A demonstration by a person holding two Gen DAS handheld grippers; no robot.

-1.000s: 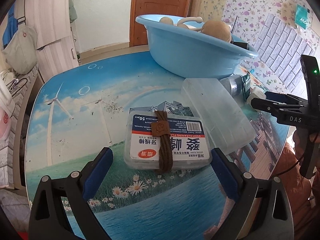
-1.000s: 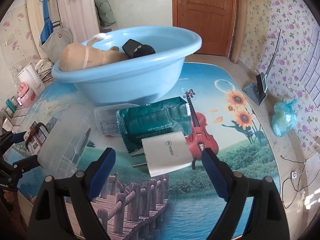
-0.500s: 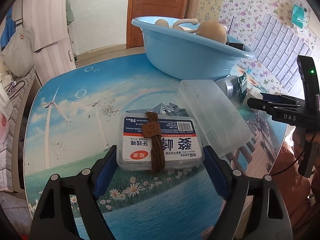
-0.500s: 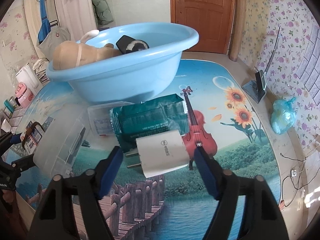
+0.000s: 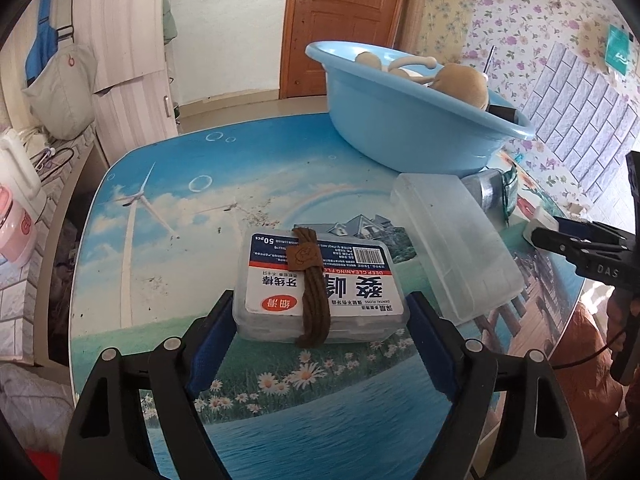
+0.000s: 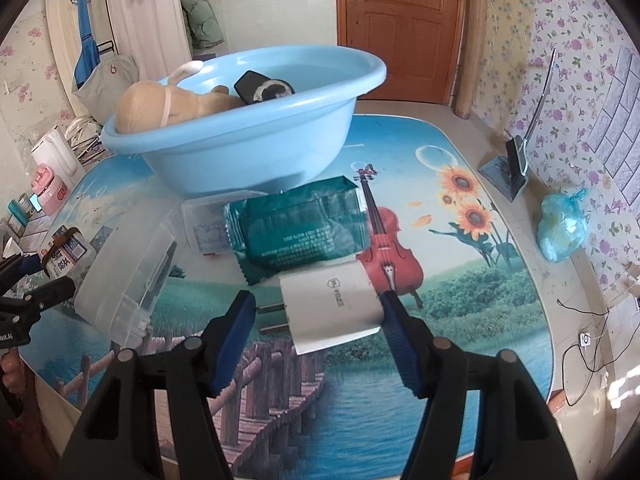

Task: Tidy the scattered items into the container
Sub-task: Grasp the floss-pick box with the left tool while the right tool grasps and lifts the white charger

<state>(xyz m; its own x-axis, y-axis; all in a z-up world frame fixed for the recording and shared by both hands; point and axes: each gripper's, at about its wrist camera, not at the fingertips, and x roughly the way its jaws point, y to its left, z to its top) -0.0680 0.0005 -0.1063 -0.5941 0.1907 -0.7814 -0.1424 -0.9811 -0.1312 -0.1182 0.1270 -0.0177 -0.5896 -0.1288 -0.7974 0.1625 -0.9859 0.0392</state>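
On printed tabletop, left gripper clamps floss box; right gripper clamps charger.

glossy blue plastic basin, frosted clear plastic box, woven brown cord, glossy printed tabletop.

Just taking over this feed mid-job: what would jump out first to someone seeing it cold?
The big light-blue basin at the table's far side, already holding a tan plush toy and a black device. In front of it, each gripper is closed on something: the left gripper on a dental floss box, the right gripper on a white charger plug.
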